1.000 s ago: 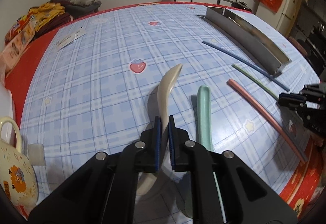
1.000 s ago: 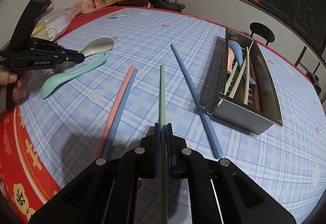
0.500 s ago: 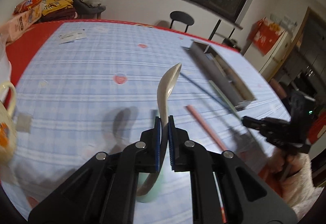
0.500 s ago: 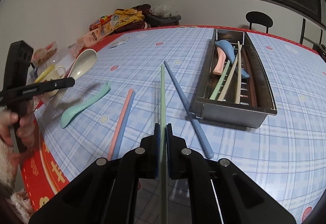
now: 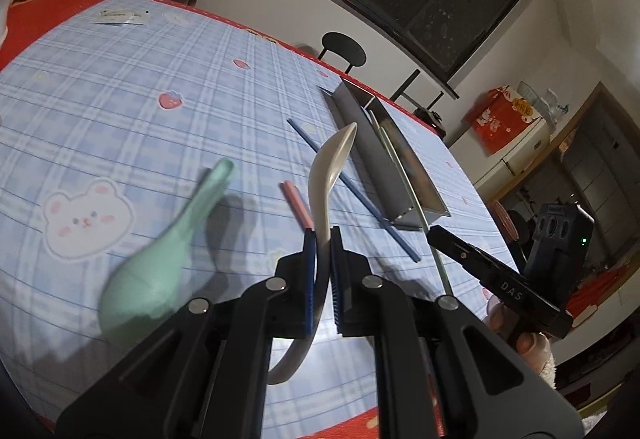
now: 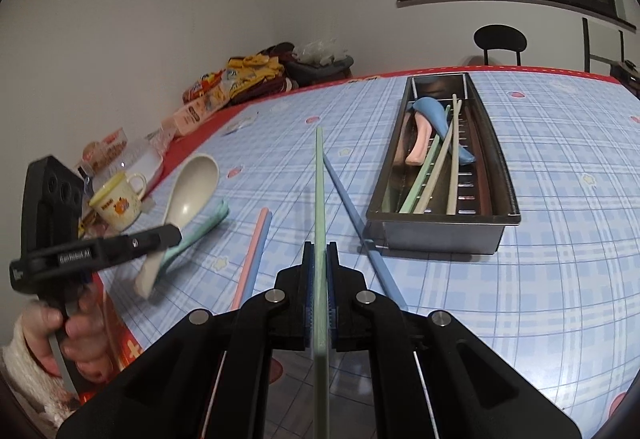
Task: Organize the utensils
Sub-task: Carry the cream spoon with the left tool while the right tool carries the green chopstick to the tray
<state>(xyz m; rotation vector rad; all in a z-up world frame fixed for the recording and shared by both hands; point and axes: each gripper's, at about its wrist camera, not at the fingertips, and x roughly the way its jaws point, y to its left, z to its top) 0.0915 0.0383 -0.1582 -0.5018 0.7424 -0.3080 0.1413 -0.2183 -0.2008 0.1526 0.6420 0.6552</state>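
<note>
Left wrist view: "DAS" shows on the right claw (image 5: 434, 235), clenched on a green chopstick (image 6: 320, 199). Left claw (image 5: 323, 271) grips a beige spoon (image 5: 328, 175) above the desk (image 5: 120, 99).

The table (image 6: 560, 279) lay bare along the metal utensil tray's (image 6: 440, 237) right side; a blue chopstick (image 6: 352, 199) barred its left.

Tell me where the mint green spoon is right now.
The mint green spoon lies on the tablecloth, left of the cream spoon that the left gripper holds, beside the pink chopstick.
</note>
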